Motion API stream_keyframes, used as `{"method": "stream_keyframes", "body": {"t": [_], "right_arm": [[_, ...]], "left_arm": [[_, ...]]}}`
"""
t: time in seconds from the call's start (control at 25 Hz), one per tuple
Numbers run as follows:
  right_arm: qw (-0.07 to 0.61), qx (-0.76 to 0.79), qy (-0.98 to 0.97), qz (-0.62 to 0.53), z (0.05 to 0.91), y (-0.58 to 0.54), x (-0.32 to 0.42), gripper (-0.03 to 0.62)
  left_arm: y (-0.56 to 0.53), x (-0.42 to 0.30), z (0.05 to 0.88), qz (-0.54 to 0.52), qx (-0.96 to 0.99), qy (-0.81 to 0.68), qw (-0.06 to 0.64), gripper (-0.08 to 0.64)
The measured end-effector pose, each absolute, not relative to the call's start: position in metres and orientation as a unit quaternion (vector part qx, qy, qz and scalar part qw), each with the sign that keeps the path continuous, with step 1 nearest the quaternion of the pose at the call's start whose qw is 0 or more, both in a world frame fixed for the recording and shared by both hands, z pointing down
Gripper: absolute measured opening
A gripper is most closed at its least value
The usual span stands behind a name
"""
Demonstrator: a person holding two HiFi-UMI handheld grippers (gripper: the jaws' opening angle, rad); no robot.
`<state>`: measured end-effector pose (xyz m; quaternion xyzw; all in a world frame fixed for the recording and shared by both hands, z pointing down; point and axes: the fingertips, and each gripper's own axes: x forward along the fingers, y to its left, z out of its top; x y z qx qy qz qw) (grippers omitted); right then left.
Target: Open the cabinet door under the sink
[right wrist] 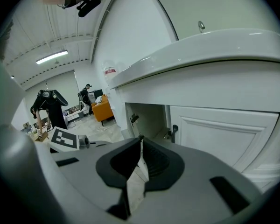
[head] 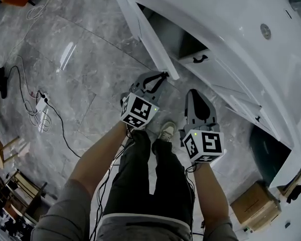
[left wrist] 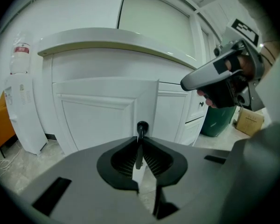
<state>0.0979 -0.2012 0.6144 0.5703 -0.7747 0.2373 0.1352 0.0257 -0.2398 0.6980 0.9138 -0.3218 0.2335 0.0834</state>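
Firmly left gripper (head: 160, 76) clamps handle (left wrist: 142, 127) on open cabinet door (left wrist: 95, 118), right gripper (head: 192, 91) clenched empty

A staged bathroom corner inside a large open work hall, probably a lab or test space, is suggested. A white sink cabinet (head: 226, 72) under a curved white countertop (head: 215, 19) is set on a grey marble-patterned floor (head: 85, 74), yet a wired power strip (head: 41, 103) is left lying on it. A cardboard box (head: 253, 205) and a dark green bin (left wrist: 218, 121) are kept beside the unit, and a water dispenser (left wrist: 22, 111) is stood at its other end. Beyond, a ceiling strip light (right wrist: 52, 57), an orange seat (right wrist: 104, 107) and a standing person (right wrist: 87, 93) are seen, small and indistinct.
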Motion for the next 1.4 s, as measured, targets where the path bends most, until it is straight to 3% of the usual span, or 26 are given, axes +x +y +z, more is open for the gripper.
{"method": "stream_keyframes", "body": {"t": [0.72, 0.96, 1.2, 1.4], "right_arm": [[0.162, 0.501, -0.813, 0.25, 0.634, -0.203, 0.03, 0.037], [0.168, 0.484, -0.822, 0.249, 0.638, -0.208, 0.004, 0.037], [0.172, 0.465, -0.832, 0.248, 0.647, -0.212, -0.028, 0.037], [0.174, 0.446, -0.844, 0.242, 0.65, -0.215, -0.062, 0.037]], "left_arm": [[-0.213, -0.059, 0.702, 0.226, 0.889, -0.386, 0.093, 0.046], [-0.212, -0.113, 0.7, 0.194, 0.87, -0.441, 0.108, 0.043], [-0.22, -0.152, 0.7, 0.212, 0.87, -0.44, 0.074, 0.038], [-0.232, -0.189, 0.697, 0.182, 0.851, -0.482, 0.096, 0.034]]}}
